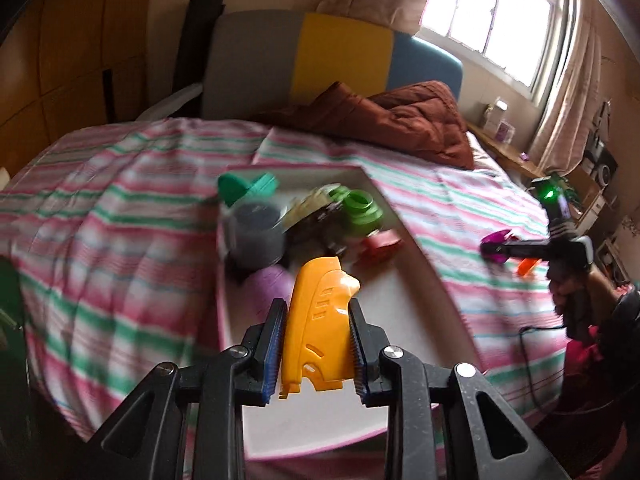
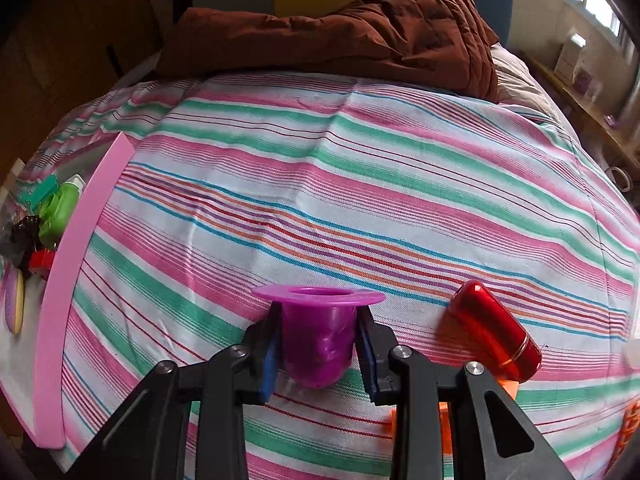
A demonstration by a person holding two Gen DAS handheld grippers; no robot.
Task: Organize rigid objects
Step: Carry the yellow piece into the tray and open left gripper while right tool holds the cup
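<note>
Yellow plastic piece [image 1: 320, 320] pinched in left claw [image 1: 318, 312] (above tray [image 1: 404, 280]); right claw [image 2: 318, 320] pinches purple cup [image 2: 318, 336].

Glossy plastic is seen on the yellow piece [image 1: 320, 320] and purple cup [image 2: 318, 336]; matt woven cloth covers the bedspread [image 2: 360, 184]

Left wrist camera looks down over the pink-rimmed white tray [image 1: 404, 280], close. Right wrist camera faces the striped pink-and-green bedsheet [image 2: 360, 184]; both views share them.
</note>
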